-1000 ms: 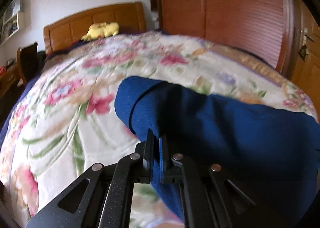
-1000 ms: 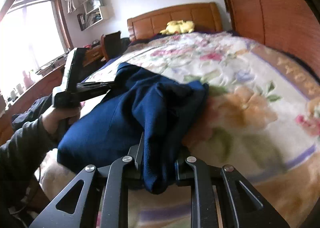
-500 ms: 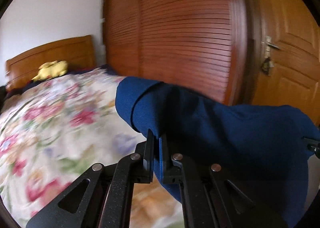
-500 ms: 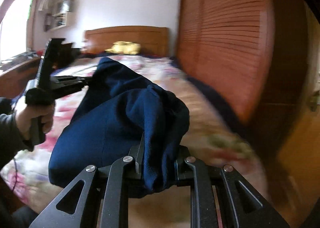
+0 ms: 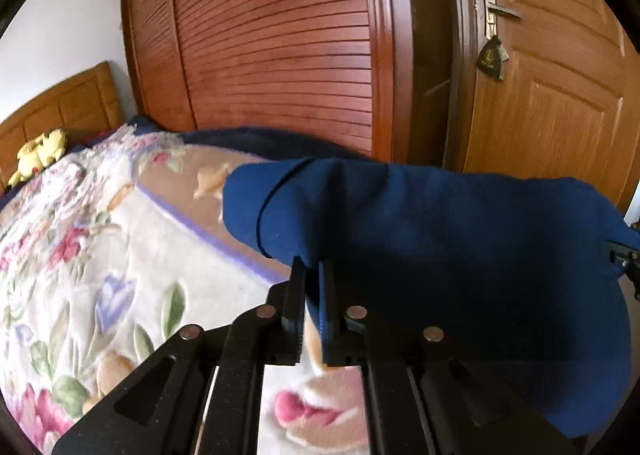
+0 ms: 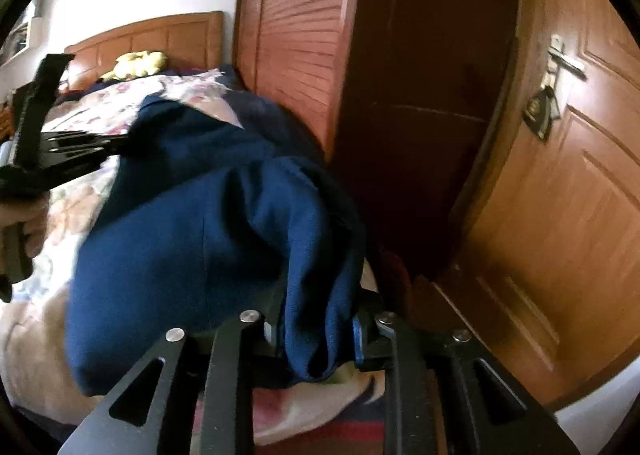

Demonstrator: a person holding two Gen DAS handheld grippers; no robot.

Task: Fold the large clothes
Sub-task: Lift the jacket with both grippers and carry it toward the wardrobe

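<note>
Each hand-held gripper holds one end of the blue cloth [image 5: 440, 239], so it hangs between them, up off the bed [image 5: 120, 255], and can be laid down flat for a fold. The left hand-held gripper [image 5: 311, 275] has its jaws almost pressed together, pinching a thin edge of the cloth close to a rolled hem. The right hand-held gripper [image 6: 316, 319] has a thick bunch of cloth between its jaws. Its jaws have just been opening a little, but the pads look like they press on the bunch, so I think it is holding. In the right view a hand [image 6: 24, 223] carries the left hand-held gripper off to the side, with the cloth pulled across to it. The cloth is dark blue, soft and thick, with deep folds, and its lower part sags down over the flowery bed cover. A yellow toy [image 5: 40, 153] sits by the headboard [image 5: 60, 111]. A wooden door [image 5: 552, 95] stands behind.
</note>
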